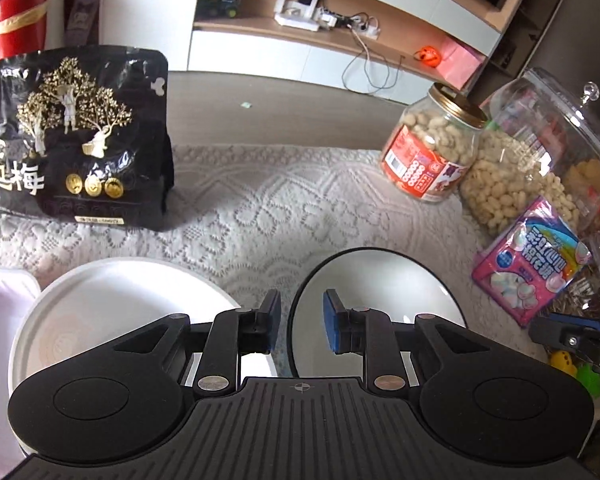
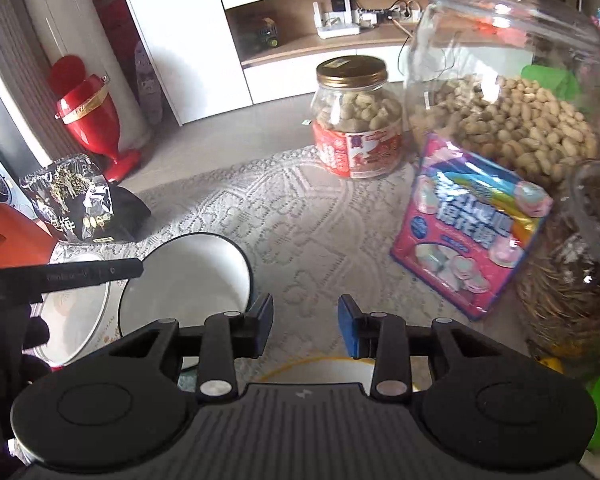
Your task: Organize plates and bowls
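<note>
The black-rimmed bowl [image 1: 380,312] sits on the lace-covered desk [image 1: 260,208], just below and beyond the left gripper [image 1: 302,322]; its near rim runs under the gap between the fingers [image 1: 334,324], most of it lying to the right-hand finger's side. Those fingers stand a little apart with nothing between them, and they do not touch the bowl. Just to its left is a white patterned bowl [image 1: 112,312], its rim close to the black-rimmed one, and a pale pink tray [image 1: 0,340] lies at the far left edge.

From the right wrist view, the same two bowls lie to the left of the right gripper [image 2: 305,328], whose fingers [image 2: 350,330] are parted and empty above bare lace. A yellow-rimmed dish [image 2: 324,370] shows just beneath them, mostly hidden by the gripper's body.

That makes two bowls in plain view, one partly hidden dish and one tray. Further out stand a black snack bag [image 1: 84,136], a gold-lidded jar of nuts [image 1: 432,148], a large clear jar of peanuts [image 2: 508,92] and one pink marshmallow packet [image 2: 472,232] leaning against it.
</note>
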Available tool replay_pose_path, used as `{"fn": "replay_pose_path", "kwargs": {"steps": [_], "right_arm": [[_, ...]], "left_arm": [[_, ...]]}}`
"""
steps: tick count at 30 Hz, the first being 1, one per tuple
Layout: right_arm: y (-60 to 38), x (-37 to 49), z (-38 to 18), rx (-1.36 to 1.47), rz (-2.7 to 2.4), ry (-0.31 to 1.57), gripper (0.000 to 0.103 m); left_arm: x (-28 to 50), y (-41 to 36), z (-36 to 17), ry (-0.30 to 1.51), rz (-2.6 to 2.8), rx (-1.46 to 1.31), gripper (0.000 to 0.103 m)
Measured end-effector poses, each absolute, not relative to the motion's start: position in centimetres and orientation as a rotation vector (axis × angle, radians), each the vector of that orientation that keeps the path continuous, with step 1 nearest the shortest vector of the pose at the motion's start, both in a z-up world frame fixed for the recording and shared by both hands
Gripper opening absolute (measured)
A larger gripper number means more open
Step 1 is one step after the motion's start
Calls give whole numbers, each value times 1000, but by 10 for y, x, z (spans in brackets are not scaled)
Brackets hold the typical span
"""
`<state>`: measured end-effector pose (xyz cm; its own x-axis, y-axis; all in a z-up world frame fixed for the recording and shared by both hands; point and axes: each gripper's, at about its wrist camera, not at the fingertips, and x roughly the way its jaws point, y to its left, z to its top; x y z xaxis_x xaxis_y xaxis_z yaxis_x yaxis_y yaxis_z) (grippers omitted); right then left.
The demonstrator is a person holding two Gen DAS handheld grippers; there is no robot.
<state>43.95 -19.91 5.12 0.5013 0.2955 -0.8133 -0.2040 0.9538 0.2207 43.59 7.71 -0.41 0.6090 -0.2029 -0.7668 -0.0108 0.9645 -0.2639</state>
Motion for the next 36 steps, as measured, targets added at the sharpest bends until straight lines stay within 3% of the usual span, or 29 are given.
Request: {"fn": "replay_pose_path", "kwargs": {"steps": [7,16,18,22,36], "right_arm": [[-166,481,7,148,290,1147,39],[-143,496,-24,170,377,1284,38],[-137,495,-30,182,432,1337,36],[-135,491,-23,138,424,1314,35],[-162,494,-26,104,381,1267,35]], "left_arm": [[435,71,-13,924,-138,-244,26],[439,65,-16,914,-145,-216,29],[438,63,-15,913,-150,-210,34],[437,58,-16,920,-185,-222,44],[437,36,-23,897,-260,-221,45]]}}
